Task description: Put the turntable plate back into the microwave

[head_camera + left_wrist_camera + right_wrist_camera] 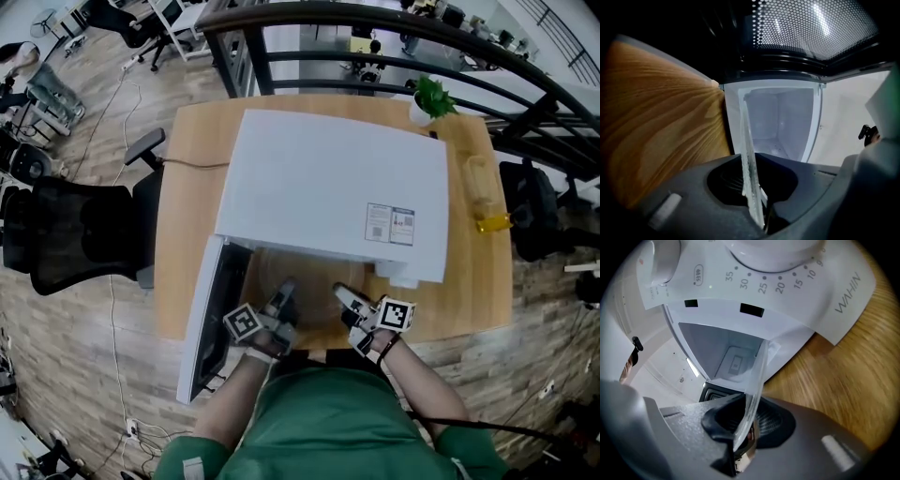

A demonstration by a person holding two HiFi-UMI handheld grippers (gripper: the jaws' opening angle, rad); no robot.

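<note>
The clear glass turntable plate (305, 279) hangs level in front of the white microwave (337, 183), at the mouth of its cavity (780, 122). Its door (208, 319) stands swung open at the left. My left gripper (284, 294) is shut on the plate's left rim, and the right gripper (346, 296) is shut on its right rim. In the left gripper view the plate's edge (749, 173) runs between the jaws of the left gripper (753, 190). The right gripper view shows the rim (757, 380) pinched in the right gripper (745, 427), under the timer dial (773, 251).
The microwave sits on a wooden table (187, 169). A small potted plant (431, 98) and an amber bottle (487, 202) stand at the table's far right. A black office chair (66, 234) is left of the table, and a dark railing (375, 28) runs behind it.
</note>
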